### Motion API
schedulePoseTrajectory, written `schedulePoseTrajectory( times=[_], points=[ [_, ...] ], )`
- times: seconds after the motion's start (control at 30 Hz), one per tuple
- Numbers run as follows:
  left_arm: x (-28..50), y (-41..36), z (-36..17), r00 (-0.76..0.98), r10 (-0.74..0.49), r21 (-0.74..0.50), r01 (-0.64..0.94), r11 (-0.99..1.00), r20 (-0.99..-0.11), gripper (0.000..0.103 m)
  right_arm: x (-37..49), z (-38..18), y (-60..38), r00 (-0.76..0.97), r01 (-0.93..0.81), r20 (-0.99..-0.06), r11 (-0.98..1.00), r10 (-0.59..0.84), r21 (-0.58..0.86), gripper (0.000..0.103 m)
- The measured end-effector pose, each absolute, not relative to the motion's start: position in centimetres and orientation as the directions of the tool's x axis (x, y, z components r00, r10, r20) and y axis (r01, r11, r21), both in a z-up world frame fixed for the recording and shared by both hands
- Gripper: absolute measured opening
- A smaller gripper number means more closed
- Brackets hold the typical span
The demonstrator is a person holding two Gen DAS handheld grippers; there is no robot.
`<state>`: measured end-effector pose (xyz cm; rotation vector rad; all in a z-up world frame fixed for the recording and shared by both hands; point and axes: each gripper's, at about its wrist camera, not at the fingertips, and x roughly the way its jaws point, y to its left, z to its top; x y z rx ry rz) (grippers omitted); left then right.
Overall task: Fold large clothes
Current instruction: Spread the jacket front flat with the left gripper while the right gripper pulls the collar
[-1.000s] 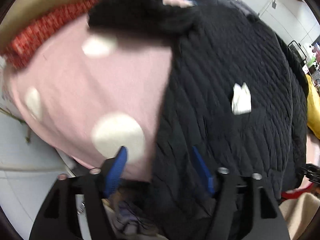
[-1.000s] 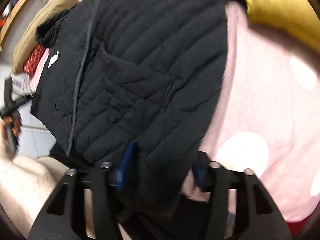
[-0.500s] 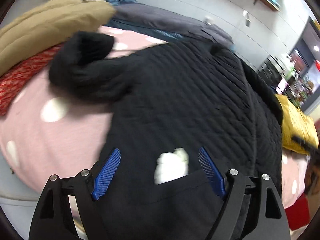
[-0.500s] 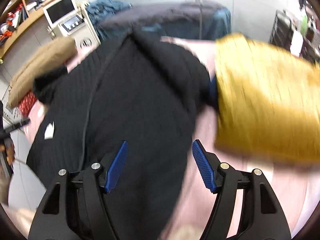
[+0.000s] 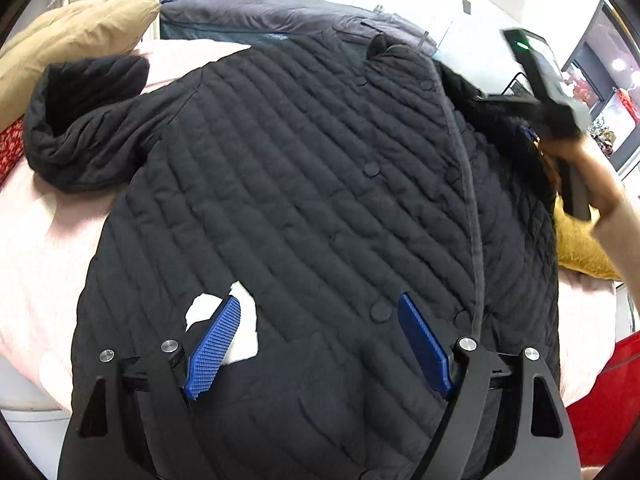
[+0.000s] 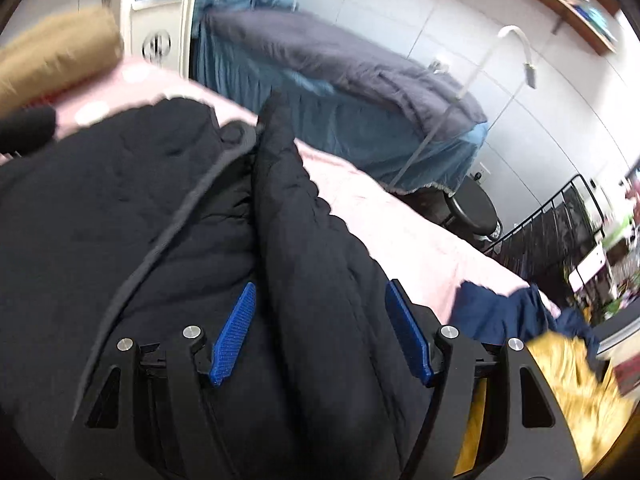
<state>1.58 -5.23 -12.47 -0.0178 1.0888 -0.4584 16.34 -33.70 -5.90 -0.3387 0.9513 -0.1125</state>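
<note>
Left wrist view: the black quilted jacket [image 5: 312, 200] lay spread front-up on the pink polka-dot bedcover [image 5: 36, 248], ready for folding, while the left gripper [image 5: 320, 344] hovered wide and empty over its hem, a white tag [image 5: 244, 320] at 7 o'clock and the bunched sleeve [image 5: 80, 120] at 10. Right wrist view: the right gripper [image 6: 320, 336] stood wide astride the jacket's raised right edge without pinching it, probably lining up a grab; a mustard garment [image 6: 568, 392] at 4 o'clock crowded that side.
</note>
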Motion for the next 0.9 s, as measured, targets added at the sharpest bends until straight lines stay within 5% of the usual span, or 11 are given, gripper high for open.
schedulePoseTrajectory(
  times=[0.03, 0.1, 0.2, 0.43, 0.57, 0.8, 0.9],
  points=[
    [1.6, -5.0, -12.5, 0.375, -0.363, -0.234, 0.347, 0.908, -0.853, 0.079, 16.9, -6.5, -33.6, 0.568, -0.059, -0.782, 0.936, -0.255, -0.348, 0.062],
    [1.5, -4.7, -12.8, 0.369, -0.352, -0.228, 0.339, 0.913, -0.86, 0.079, 18.7, -7.6, -33.0, 0.547, -0.075, -0.787, 0.92, -0.284, -0.384, 0.021],
    [1.4, -4.4, -12.6, 0.381, -0.343, -0.219, 0.332, 0.917, -0.859, 0.079, 19.1, -7.7, -33.0, 0.558, -0.048, -0.778, 0.925, -0.288, -0.377, 0.012],
    [1.6, -4.3, -11.9, 0.395, -0.367, -0.248, 0.32, 0.914, -0.842, 0.08, 12.3, 1.8, -34.3, 0.806, 0.071, -0.579, 0.991, -0.122, -0.11, 0.01],
    [1.5, -5.0, -10.9, 0.428, -0.368, -0.237, 0.329, 0.914, -0.825, 0.08, 7.8, 1.9, -28.6, 0.842, -0.141, -0.538, 0.945, -0.043, -0.296, 0.01],
    [1.4, -5.0, -9.3, 0.473, -0.38, -0.252, 0.312, 0.916, -0.795, 0.086, 5.3, -9.3, -22.4, 0.715, -0.305, -0.694, 0.859, -0.079, -0.412, 0.019],
    [1.8, -5.1, -9.4, 0.478, -0.362, -0.233, 0.308, 0.922, -0.8, 0.086, 3.6, -12.8, -20.8, 0.767, -0.266, -0.606, 0.756, -0.21, -0.599, 0.026]
  ],
)
